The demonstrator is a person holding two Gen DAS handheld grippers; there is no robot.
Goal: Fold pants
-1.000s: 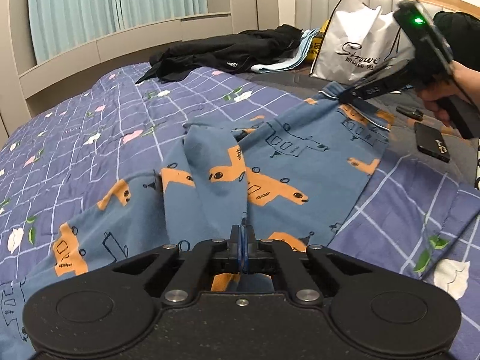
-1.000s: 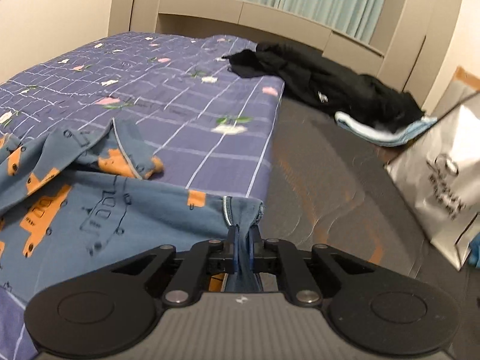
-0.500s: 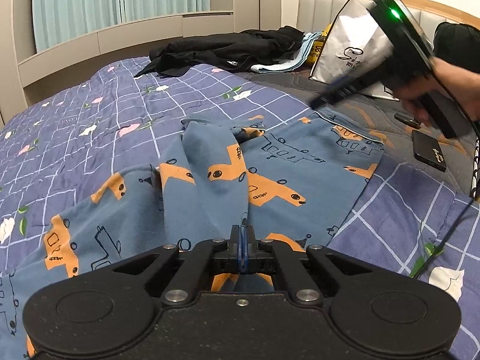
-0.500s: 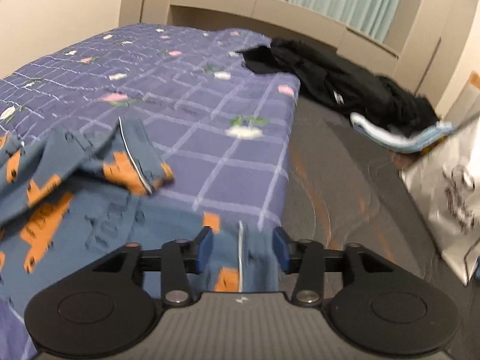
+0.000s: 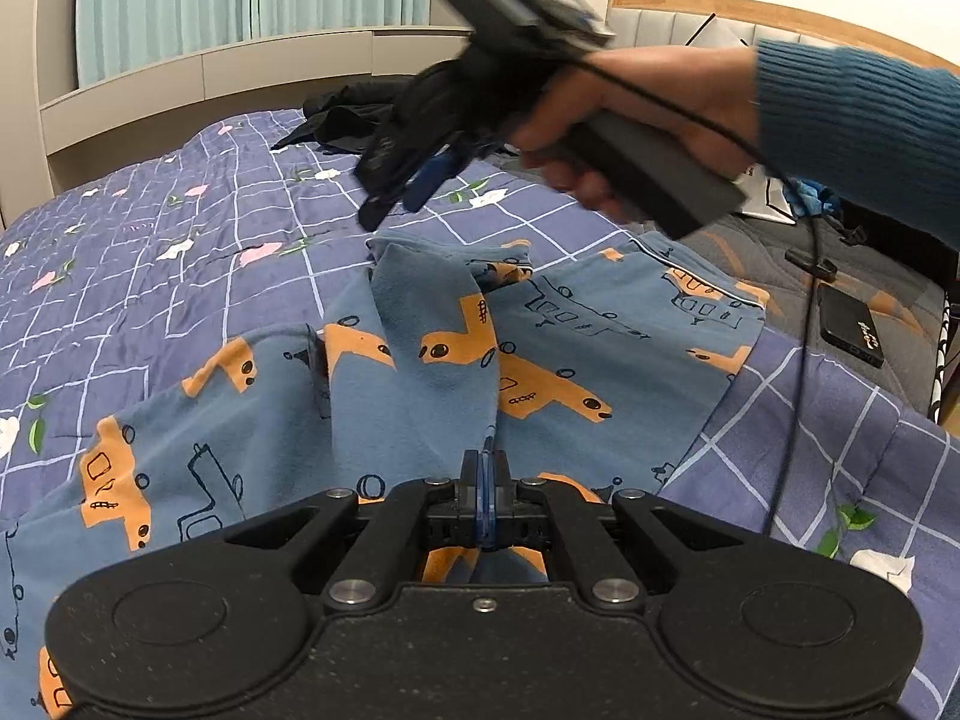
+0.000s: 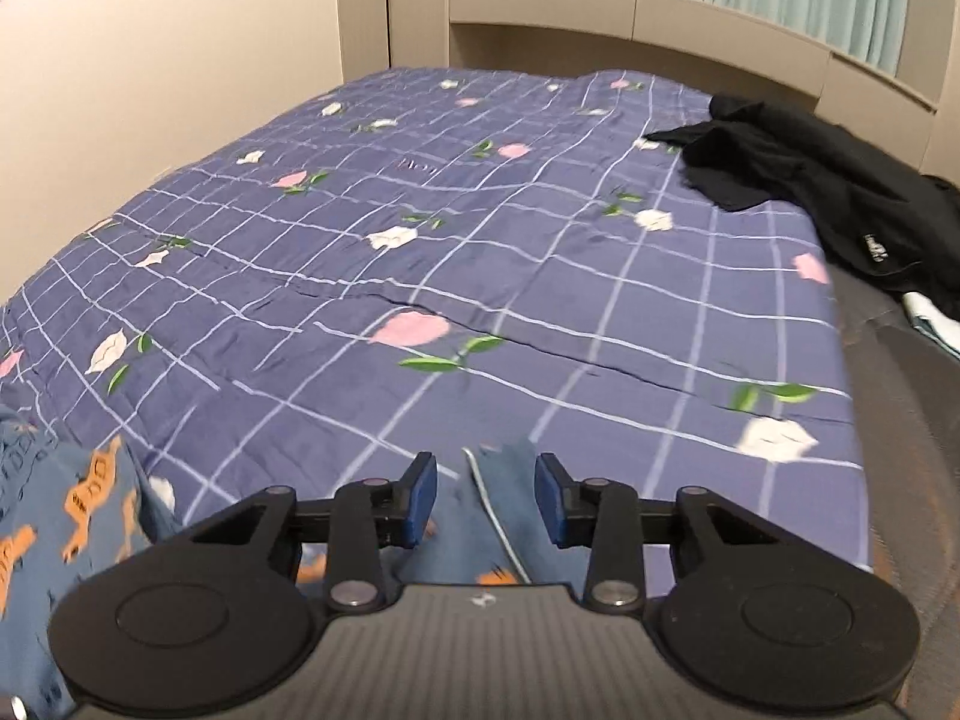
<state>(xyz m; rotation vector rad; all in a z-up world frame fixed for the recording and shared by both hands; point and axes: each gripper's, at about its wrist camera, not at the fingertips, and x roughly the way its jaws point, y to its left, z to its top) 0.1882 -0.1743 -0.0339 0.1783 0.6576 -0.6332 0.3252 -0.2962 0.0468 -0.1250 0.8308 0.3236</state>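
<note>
Bed with purple checked floral quilt (image 6: 480,252): blue car-print pants (image 5: 432,372) spread on it, near edge pinched in left gripper (image 5: 485,480); right gripper (image 6: 485,489) above a pant edge, its jaws apart, just closing, gripping nothing.

Blue pants (image 5: 420,372) with orange truck prints lay rumpled on the bed.
One fold ridged up toward twelve o'clock; the piped hem lay flat toward two o'clock.
</note>
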